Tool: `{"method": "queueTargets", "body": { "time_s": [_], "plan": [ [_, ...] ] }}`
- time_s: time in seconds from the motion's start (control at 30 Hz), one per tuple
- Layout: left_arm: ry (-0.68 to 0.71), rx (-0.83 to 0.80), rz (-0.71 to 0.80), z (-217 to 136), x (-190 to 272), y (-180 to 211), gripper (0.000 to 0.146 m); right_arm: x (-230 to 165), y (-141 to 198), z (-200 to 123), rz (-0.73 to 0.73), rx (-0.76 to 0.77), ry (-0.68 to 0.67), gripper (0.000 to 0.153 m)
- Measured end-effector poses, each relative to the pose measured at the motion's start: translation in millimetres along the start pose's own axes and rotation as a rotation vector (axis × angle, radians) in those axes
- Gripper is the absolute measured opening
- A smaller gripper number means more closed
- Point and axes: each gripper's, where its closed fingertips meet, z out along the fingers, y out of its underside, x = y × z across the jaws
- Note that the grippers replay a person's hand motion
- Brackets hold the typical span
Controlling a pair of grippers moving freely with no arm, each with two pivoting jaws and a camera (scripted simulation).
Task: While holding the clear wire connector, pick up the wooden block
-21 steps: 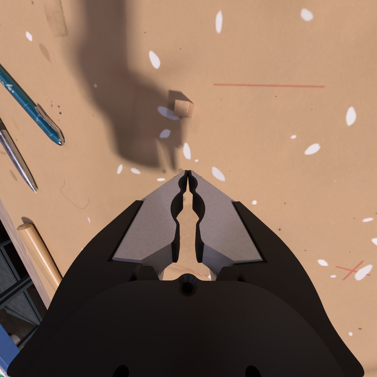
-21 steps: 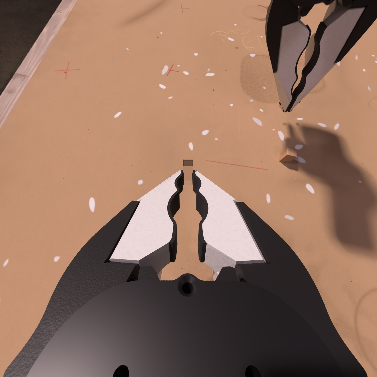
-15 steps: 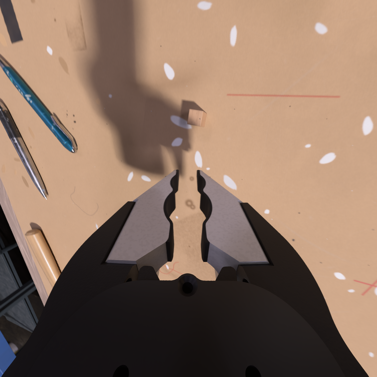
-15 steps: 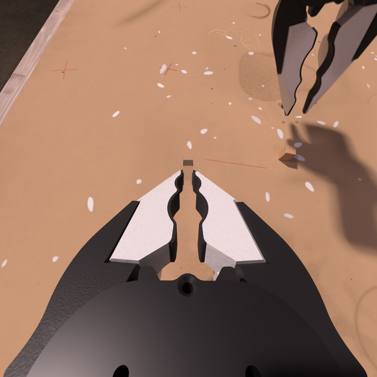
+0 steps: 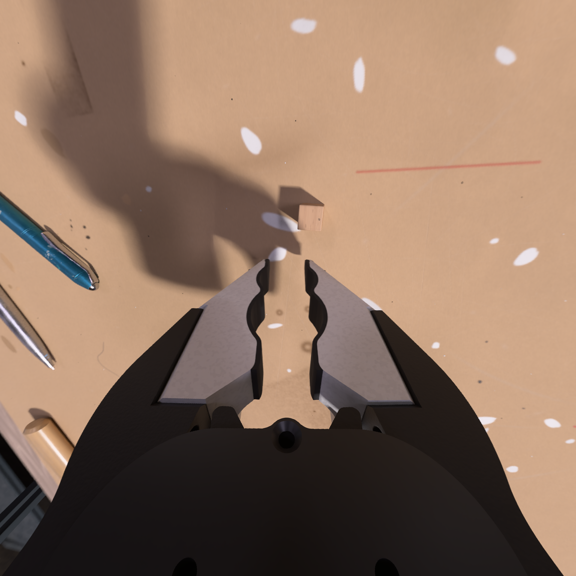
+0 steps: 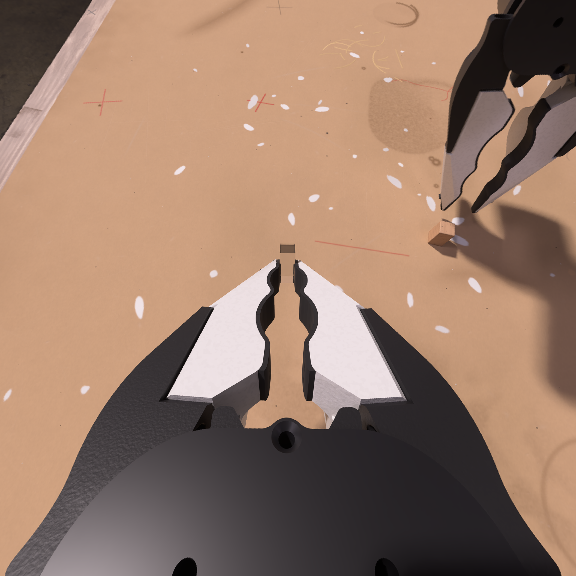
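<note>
A small wooden block (image 5: 310, 217) lies on the tan table, just ahead of my left gripper (image 5: 286, 263), slightly to its right. The left gripper is open and empty, above the table. In the right wrist view the block (image 6: 441, 233) lies at the right, just below the left gripper (image 6: 458, 205), whose fingers are apart. My right gripper (image 6: 287, 261) is shut on the clear wire connector (image 6: 287, 260), a small see-through piece sticking out past the fingertips, held above the table.
A teal pen (image 5: 50, 246) and a silver pen (image 5: 25, 330) lie at the left of the left wrist view. A wooden dowel (image 5: 50, 442) lies by the table's left edge. The table's far edge (image 6: 46, 84) runs at the upper left of the right wrist view.
My left gripper has opened from shut and moved closer to the wooden block. The right gripper has held still with the connector.
</note>
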Motion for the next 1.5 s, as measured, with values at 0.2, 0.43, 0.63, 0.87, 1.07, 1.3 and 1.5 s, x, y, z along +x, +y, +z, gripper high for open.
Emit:
{"method": "queueTargets", "body": {
  "time_s": [0.2,0.43,0.63,0.87,1.07,1.3,1.5],
  "plan": [
    [0.036,0.062,-0.019,-8.2,-4.1,1.0,0.007,-0.9,-2.9,-4.0,-0.011,0.011,0.007,0.008],
    [0.037,0.047,0.008,-1.3,-3.8,-1.9,0.027,-1.7,-2.5,-3.6,-0.014,0.009,0.001,0.008],
    [0.058,0.042,0.001,6.7,1.0,-5.9,0.000,-2.2,-3.3,-4.7,-0.020,0.011,0.002,0.008],
    [0.036,0.101,-0.021,-7.3,5.1,-14.2,0.000,-2.5,-5.4,-7.6,-0.029,0.015,0.013,0.008],
    [0.048,0.065,0.013,0.8,8.3,-21.2,0.024,-2.8,-5.5,-7.5,-0.033,0.012,0.018,0.008],
    [0.083,0.071,0.023,7.1,13.3,-25.6,0.014,-4.5,-5.8,-7.9,-0.044,0.008,0.015,0.008],
    [0.038,0.086,-0.003,-9.0,15.9,-26.4,0.014,-3.7,-7.5,-12.8,-0.048,0.015,0.030,0.008]
  ]
}}
